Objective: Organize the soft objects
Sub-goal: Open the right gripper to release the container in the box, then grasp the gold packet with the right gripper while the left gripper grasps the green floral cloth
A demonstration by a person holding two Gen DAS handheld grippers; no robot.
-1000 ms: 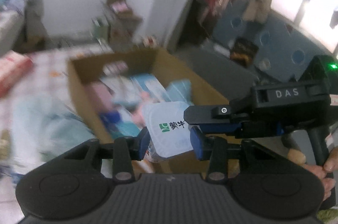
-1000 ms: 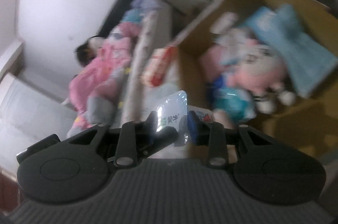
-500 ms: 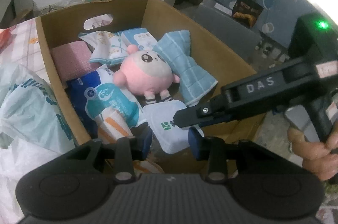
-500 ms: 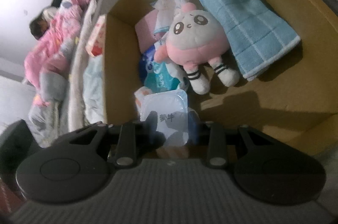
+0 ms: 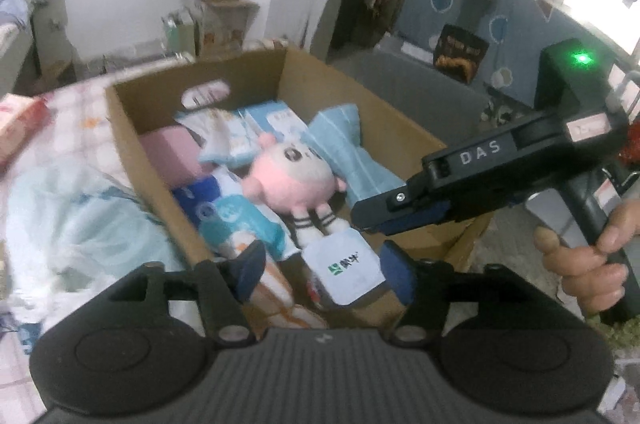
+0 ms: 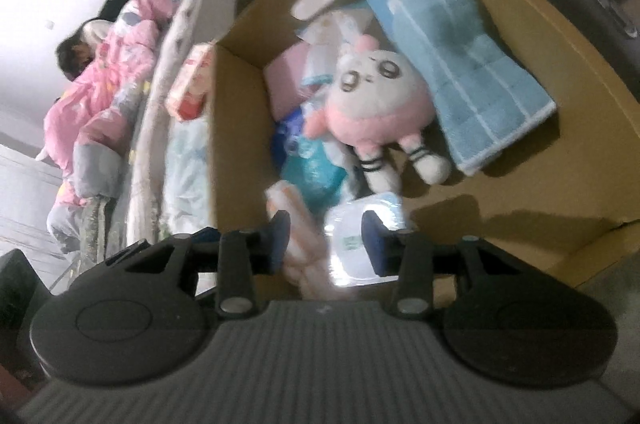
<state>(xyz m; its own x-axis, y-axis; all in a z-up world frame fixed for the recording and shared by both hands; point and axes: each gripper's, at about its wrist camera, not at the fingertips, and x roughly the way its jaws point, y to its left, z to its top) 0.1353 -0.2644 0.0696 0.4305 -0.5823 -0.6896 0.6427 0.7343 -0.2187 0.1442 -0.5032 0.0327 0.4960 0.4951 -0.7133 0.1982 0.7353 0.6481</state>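
Opening: both grippers, L (image 5: 322,274) & R (image 6: 325,239), 1 milk pouch (image 5: 347,270) loose between; 1 plush (image 5: 291,181), 1 box (image 5: 394,131).

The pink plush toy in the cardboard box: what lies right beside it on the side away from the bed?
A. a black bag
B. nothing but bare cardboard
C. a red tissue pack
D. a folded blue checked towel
D: the pink plush toy lies against a folded blue checked towel inside the cardboard box.
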